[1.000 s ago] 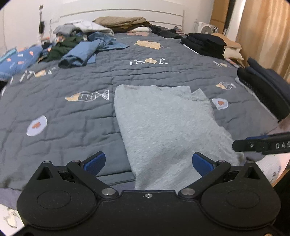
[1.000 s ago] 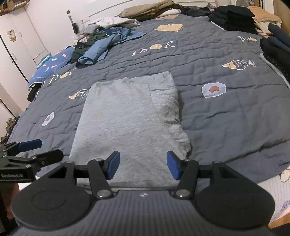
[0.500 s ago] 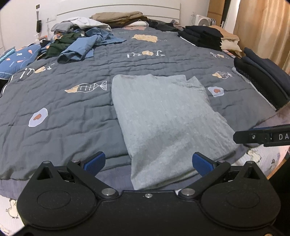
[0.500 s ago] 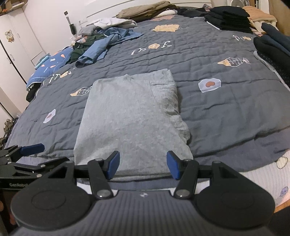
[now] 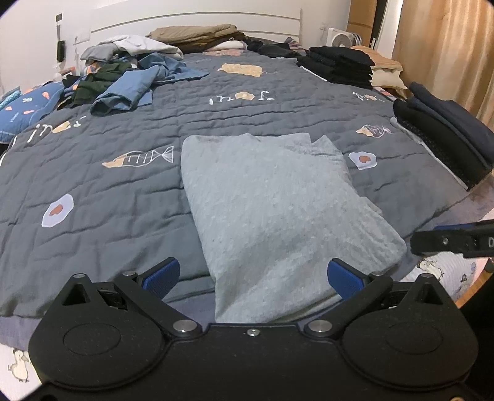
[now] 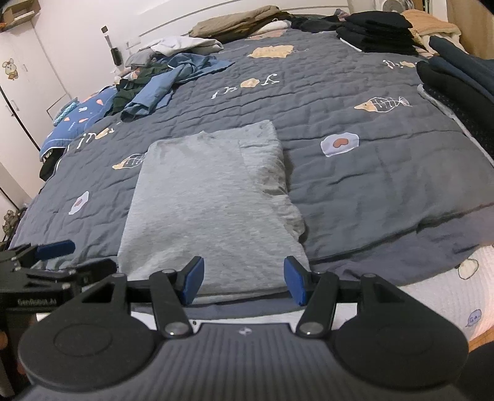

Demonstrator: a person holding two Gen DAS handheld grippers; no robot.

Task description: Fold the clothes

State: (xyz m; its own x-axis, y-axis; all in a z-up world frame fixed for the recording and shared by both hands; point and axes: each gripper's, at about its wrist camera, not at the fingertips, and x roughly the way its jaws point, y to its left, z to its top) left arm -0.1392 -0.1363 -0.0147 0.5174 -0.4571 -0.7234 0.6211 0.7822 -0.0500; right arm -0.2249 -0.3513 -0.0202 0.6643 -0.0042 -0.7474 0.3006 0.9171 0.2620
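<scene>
Both claws have drawn back toward the foot of the bed since a second ago, so more of the pale sheet at the bed's edge now shows under the folded grey garment (image 5: 278,212). Left claw (image 5: 251,276) stands with its blue pads wide apart, nothing between them, hovering over the near end of the garment. Right claw (image 6: 244,280) is likewise apart, its pads narrower than the left's, empty, above the near hem of the same garment; in the left wrist view it shows only as a dark tip at the right edge.

That garment lies flat as a long rectangle on the grey quilt (image 6: 355,185), its near end reaching the quilt's edge, a folded-in sleeve visible along its right side. Farther up the bed on the left lies a loose heap of unfolded clothes (image 5: 129,80), blue and dark green. Along the right side sit stacks of dark folded clothes (image 5: 339,66), with more by the headboard (image 5: 197,23).
</scene>
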